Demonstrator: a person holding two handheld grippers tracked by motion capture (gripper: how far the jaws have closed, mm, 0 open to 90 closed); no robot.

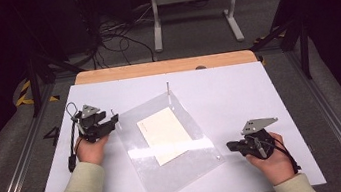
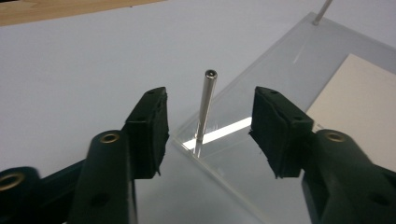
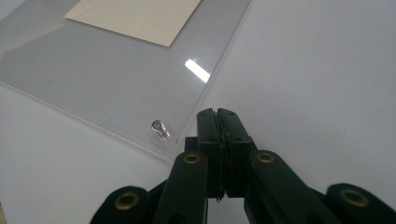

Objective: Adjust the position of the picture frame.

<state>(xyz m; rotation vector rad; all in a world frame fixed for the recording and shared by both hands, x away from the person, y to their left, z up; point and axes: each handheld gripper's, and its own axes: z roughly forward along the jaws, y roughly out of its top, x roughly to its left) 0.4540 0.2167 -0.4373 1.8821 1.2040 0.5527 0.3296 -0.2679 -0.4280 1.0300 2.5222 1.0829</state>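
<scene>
Two tongs | left tongs [image 2: 208, 135] wide astride corner pin [image 2: 205, 109], untouched | right tongs [image 3: 218, 116] closed empty beside sheet edge [image 3: 196, 114]

A clear acrylic sheet [image 1: 165, 142] lies flat and skewed on the white table, a cream paper [image 1: 164, 133] under it; a thin metal pin [image 2: 205, 109] stands upright at its left corner

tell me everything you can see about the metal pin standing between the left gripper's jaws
The metal pin is a slim, round, silvery rod with a small dark socket in its top end. It stands upright, leaning very slightly, at a corner of the clear acrylic sheet, where its foot meets the plate beside a bright reflection. It stands between the open jaws of the left hand-held gripper, with a gap on both sides; neither pad touches it. A second, similar pin stands at the sheet's far corner.
</scene>
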